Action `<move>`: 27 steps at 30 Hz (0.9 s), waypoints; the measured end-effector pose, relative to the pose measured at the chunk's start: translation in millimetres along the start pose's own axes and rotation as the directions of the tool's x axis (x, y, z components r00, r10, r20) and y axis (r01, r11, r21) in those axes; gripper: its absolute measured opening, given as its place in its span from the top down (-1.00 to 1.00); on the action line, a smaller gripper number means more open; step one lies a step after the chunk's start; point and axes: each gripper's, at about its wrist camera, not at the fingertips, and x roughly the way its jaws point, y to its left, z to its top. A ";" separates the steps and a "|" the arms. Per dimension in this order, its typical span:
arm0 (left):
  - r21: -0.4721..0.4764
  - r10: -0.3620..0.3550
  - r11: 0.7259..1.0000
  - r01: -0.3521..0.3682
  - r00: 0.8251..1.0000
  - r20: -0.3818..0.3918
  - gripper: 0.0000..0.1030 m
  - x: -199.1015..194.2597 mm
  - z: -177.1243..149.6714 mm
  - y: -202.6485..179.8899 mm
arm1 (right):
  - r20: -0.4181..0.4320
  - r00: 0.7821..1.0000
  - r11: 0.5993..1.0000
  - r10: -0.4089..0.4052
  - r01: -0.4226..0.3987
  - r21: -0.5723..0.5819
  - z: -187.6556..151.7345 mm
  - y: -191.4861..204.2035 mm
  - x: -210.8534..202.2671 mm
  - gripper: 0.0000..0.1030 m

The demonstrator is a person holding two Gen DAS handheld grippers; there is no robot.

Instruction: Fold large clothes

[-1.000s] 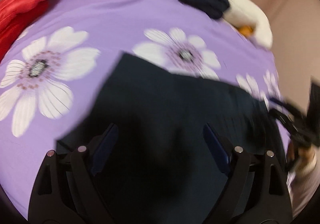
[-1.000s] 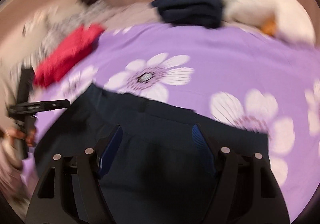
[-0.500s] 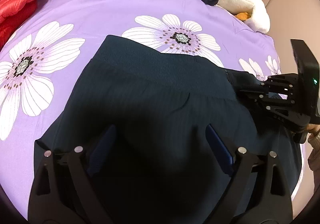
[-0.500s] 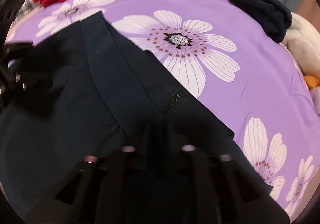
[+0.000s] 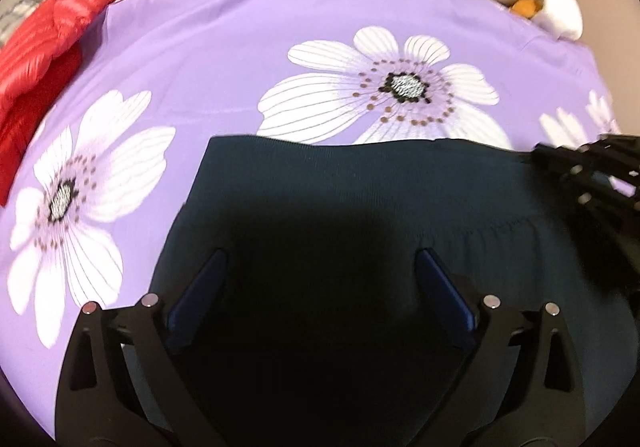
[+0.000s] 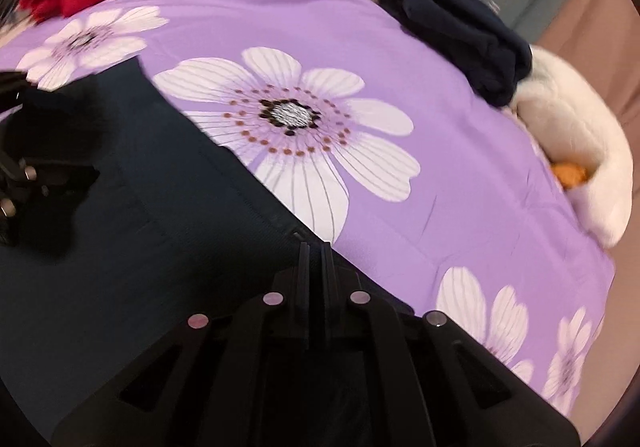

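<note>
Dark garment (image 5: 360,207), a large ribbed piece of navy-black cloth, lies spread on the purple bedspread (image 5: 224,47) with its big white flowers. In the left wrist view it fills the lower centre and lower right of the frame, its straight top edge running across the middle just below a white flower (image 5: 384,95). The left tool (image 5: 322,287) sits at the bottom centre, its blue-padded fingers (image 5: 198,291) spread wide apart above the cloth with nothing between them. At the right edge of that frame the right tool (image 5: 592,183) shows as a blurred black frame over the garment's right end.

In the right wrist view the garment (image 6: 120,247) takes up the lower left, its edge running diagonally down to the bottom centre. The right tool (image 6: 314,247) has its fingers drawn narrow, nearly together, at that edge beside a small zip; the cloth seems pinched between them, though the dark tips and dark fabric blur together. The left tool (image 6: 16,183) appears at the left edge, over the cloth.

A red padded jacket (image 5: 36,47) lies at the upper left of the bedspread. A folded navy garment (image 6: 456,27) rests at the upper right edge, touching a white plush toy (image 6: 576,151) with an orange part.
</note>
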 end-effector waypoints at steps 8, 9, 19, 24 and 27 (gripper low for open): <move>-0.019 -0.133 0.991 0.135 0.989 0.069 -0.89 -40.3 -7.9 -4.0 | 0.162 0.972 0.957 0.172 -0.204 0.206 -24.0 -51.2 -61.4 0.83; 0.008 -0.166 0.986 0.166 0.983 0.074 -0.89 -48.4 -13.4 -9.6 | 0.167 0.967 0.953 0.192 -0.224 0.204 -32.2 -52.7 -68.4 0.82; 0.109 -0.196 0.974 0.198 0.980 -0.031 -0.76 -18.5 -30.7 -65.1 | -0.031 0.976 0.966 0.216 -0.209 0.154 -70.7 -16.4 -37.3 0.27; -0.036 -0.191 0.981 0.191 0.982 -0.004 -0.80 5.5 -0.7 -49.2 | -0.006 0.991 0.966 0.137 -0.132 0.221 -51.8 -35.9 -15.2 0.36; -0.059 -0.159 0.986 0.158 0.987 -0.001 -0.80 12.6 13.0 -48.7 | -0.018 0.995 0.965 0.102 -0.095 0.245 -41.9 -41.2 -3.8 0.36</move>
